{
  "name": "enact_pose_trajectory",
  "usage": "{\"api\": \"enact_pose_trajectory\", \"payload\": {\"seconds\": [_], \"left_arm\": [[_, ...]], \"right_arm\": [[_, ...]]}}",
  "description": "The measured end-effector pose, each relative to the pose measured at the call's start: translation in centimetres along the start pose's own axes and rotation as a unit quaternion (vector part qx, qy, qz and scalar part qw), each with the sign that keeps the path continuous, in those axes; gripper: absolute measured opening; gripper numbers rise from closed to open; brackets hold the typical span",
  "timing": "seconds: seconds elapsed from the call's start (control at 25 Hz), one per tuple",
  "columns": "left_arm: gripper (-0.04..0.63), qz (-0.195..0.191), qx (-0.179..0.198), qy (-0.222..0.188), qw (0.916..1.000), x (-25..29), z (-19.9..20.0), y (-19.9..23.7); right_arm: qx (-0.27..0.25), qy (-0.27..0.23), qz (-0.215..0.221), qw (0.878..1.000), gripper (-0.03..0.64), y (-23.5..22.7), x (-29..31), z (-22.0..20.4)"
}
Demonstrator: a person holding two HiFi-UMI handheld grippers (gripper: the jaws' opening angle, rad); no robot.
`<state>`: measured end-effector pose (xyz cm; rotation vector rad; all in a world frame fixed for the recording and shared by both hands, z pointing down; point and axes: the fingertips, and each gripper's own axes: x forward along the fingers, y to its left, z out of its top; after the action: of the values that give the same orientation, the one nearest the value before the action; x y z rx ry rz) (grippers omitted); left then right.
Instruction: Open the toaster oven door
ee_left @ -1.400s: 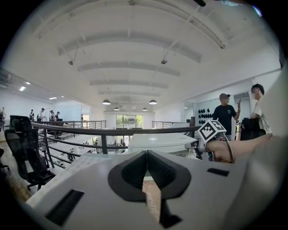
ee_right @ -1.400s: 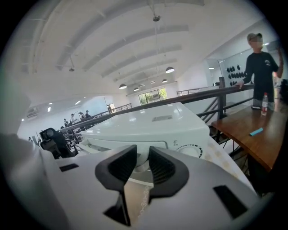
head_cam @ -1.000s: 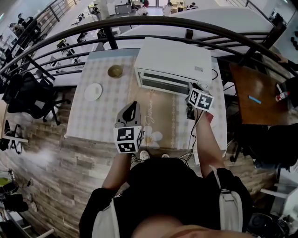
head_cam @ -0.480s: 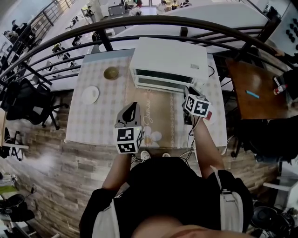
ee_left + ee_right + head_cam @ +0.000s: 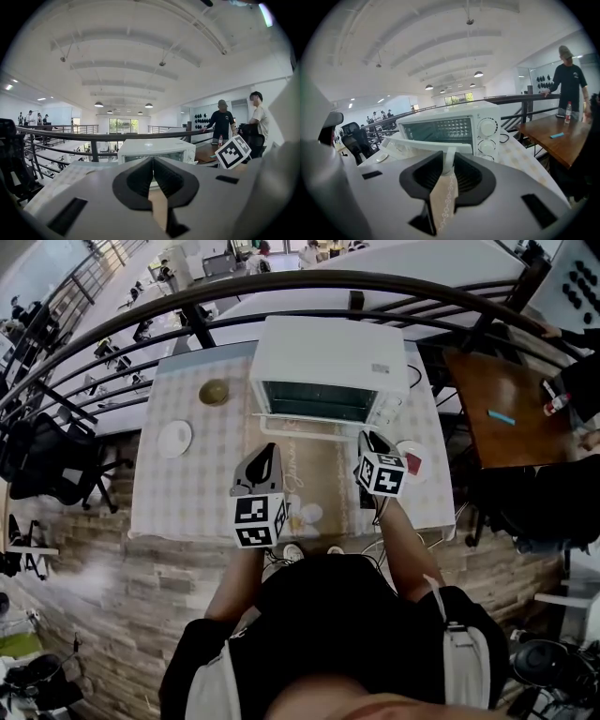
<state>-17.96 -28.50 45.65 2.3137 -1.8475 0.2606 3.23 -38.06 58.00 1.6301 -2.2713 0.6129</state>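
Toaster oven (image 5: 333,357) stands at the 12 o'clock end of the bench (image 5: 187,484), in the same place as a second ago. Its door (image 5: 423,143), shut flush a second ago, now tilts out from the top edge toward 6 o'clock and exposes the cavity. Judgement: the opening is under way but incomplete, since the door is not yet folded down flat.

Right gripper (image 5: 368,439) has drawn back toward 6 o'clock with the door. Its jaws have just been closing and now pinch the white door handle (image 5: 447,159) near its right end.

Left gripper (image 5: 269,454) hovers over the bench at 7 o'clock of the oven, well apart from it, with its jaws pressed together on nothing.
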Motion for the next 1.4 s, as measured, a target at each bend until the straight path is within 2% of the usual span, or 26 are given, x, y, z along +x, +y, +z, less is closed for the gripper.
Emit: {"api": "enact_pose_trajectory", "payload": {"seconds": [0.36, 0.6, 0.88, 1.16, 1.4], "left_arm": [[0.014, -0.018, 0.006, 0.001, 0.9998, 0.1, 0.4, -0.9], [0.014, -0.026, 0.01, 0.007, 0.9996, 0.4, 0.0, -1.3], [0.014, -0.036, 0.016, 0.015, 0.9991, 0.9, -0.3, -1.8], [0.014, -0.043, 0.02, 0.031, 0.9984, 1.0, -1.0, -2.0], [0.014, -0.047, 0.03, 0.05, 0.9972, 1.0, -2.0, -2.0]], "right_arm": [[-0.002, -0.001, -0.014, 1.0, 0.077, 0.6, -1.3, -3.0], [-0.016, 0.022, -0.02, 0.999, 0.075, 0.7, -1.8, -5.9], [-0.006, 0.05, -0.021, 0.999, 0.074, 0.7, -1.9, -8.6], [0.01, 0.107, -0.029, 0.994, 0.072, 0.8, -1.7, -14.6], [0.021, 0.116, -0.041, 0.992, 0.069, 0.3, -1.1, -18.9]]}}
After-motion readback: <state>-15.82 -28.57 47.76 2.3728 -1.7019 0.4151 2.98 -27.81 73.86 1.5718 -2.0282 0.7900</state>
